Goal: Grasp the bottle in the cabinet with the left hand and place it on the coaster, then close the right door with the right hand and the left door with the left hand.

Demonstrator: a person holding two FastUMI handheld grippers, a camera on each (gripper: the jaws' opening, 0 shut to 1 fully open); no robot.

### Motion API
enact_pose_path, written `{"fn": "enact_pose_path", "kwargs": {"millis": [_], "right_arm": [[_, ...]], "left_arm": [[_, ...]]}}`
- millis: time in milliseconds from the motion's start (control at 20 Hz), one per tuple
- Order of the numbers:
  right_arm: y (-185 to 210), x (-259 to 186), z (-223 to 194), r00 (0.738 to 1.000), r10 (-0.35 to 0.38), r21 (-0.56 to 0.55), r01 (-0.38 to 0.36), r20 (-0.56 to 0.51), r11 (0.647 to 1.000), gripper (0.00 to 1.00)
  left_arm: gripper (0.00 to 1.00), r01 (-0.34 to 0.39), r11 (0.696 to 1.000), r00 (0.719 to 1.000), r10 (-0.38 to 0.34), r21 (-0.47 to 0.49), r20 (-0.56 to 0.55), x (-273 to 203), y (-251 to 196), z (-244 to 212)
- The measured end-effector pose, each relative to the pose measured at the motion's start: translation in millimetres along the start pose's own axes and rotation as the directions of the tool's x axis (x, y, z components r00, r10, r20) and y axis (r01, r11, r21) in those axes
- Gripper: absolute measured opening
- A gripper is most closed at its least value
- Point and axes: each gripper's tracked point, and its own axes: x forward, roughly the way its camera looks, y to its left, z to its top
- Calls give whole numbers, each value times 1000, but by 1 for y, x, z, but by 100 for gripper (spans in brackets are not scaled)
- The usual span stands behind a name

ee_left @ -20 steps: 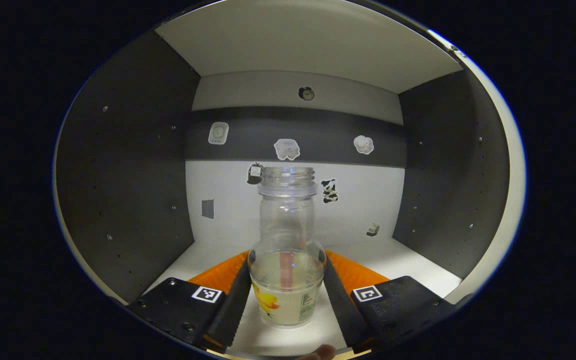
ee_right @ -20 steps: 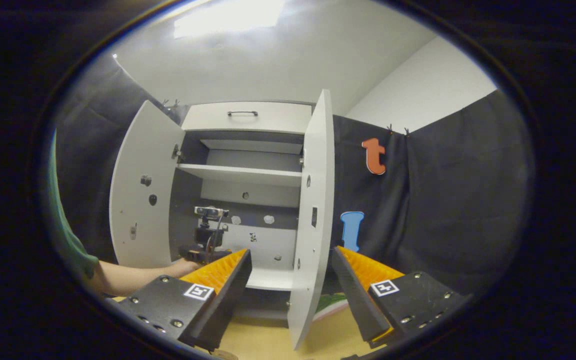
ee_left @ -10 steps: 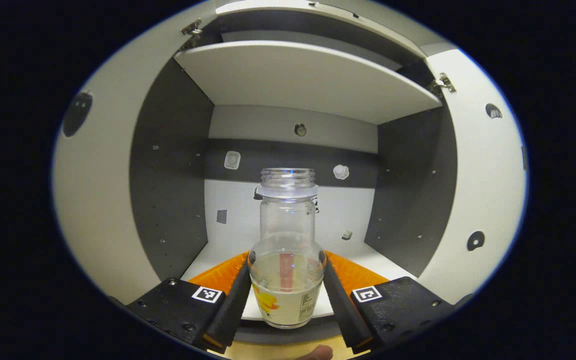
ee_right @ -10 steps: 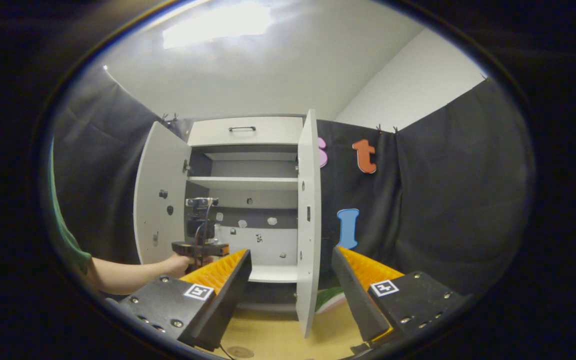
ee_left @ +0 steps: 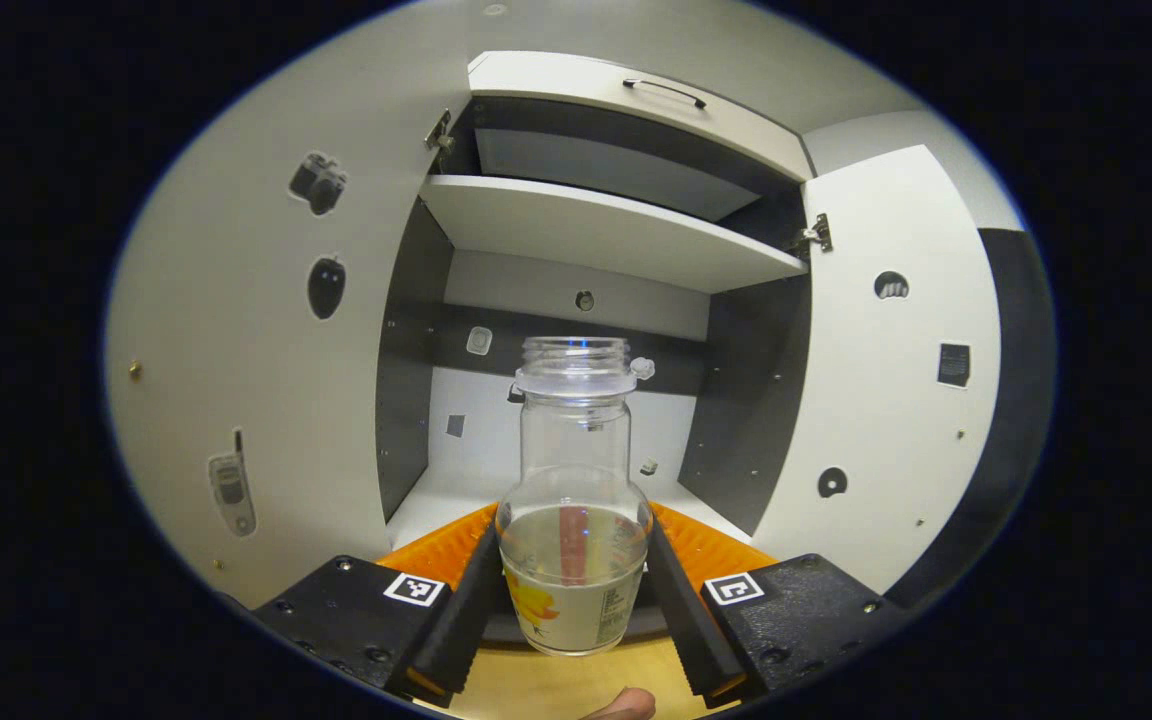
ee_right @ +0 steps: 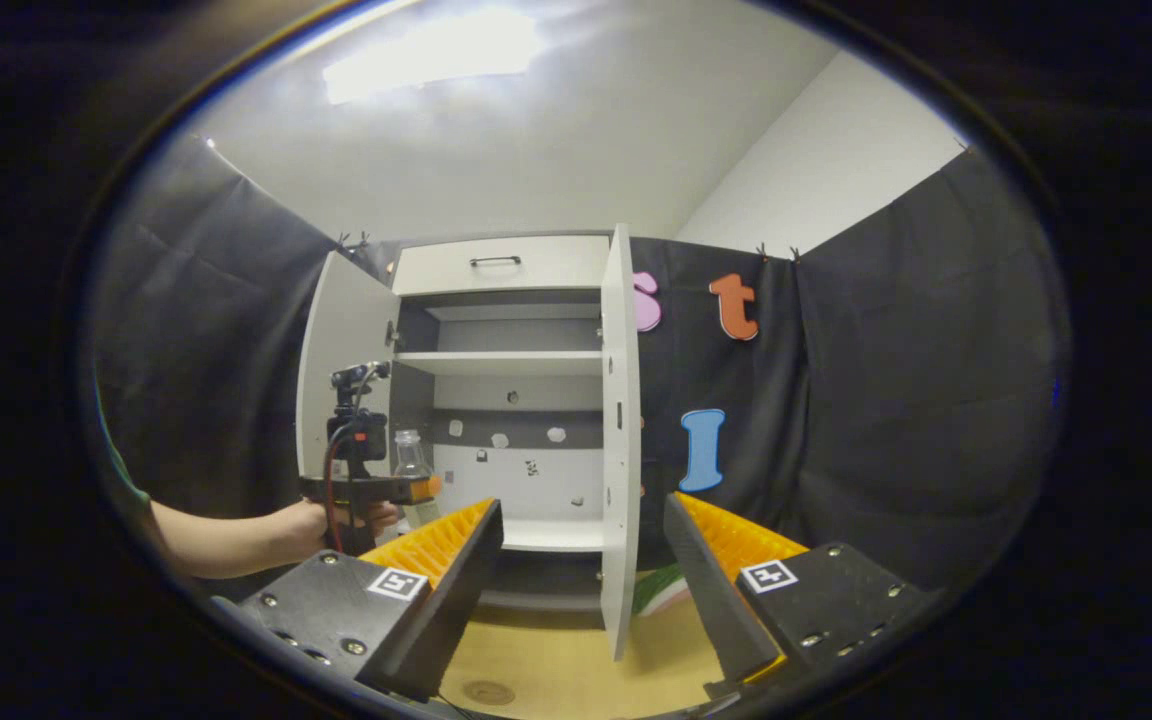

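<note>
The left gripper [ee_left: 574, 590] is built of two black blocks studded with small screws, each marked with a white square tag bearing a black pattern. Its fingers [ee_left: 458, 628] are dark wedges with ribbed orange outer faces and finely toothed inner edges. The right gripper [ee_right: 581, 575] is made the same way, with black screwed blocks, white tags and orange ribbed fingers [ee_right: 441, 590]. In the right gripper view, a small camera on a black post, a red mark and a dark cable are seen on the far left gripper [ee_right: 366, 487]. A green sleeve [ee_right: 124, 478] is worn on the arm.
</note>
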Motion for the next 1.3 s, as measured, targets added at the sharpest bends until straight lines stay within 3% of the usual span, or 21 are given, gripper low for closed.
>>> {"fn": "enact_pose_path", "kwargs": {"millis": [150, 200, 300, 750, 1050, 1300], "right_arm": [[-2, 0, -10, 1000, 0, 11, 0, -29, 1000, 98], [-1, 2, -11, 999, 4, 14, -4, -32, 1000, 93], [4, 5, -15, 999, 19, 15, -18, -37, 1000, 98], [8, 20, -35, 998, 21, 18, -20, -54, 1000, 98], [19, 30, -53, 998, 51, 66, -47, -47, 997, 98], [14, 43, -57, 996, 82, 54, -81, -17, 995, 98]], "left_arm": [[82, 8, 1000, 1000, -8, -5, 9, -27, -4, -14], [80, 21, 1000, 1000, -21, -5, 8, -35, -9, -23], [80, 43, 999, 999, -43, -1, -9, -49, -17, -49], [80, 104, 994, 994, -103, 37, -27, -89, -33, -206], [80, 170, 979, 979, -154, 114, -132, -103, -43, -322], [80, 147, 985, 960, -120, 90, -255, -101, -28, -397]]}}
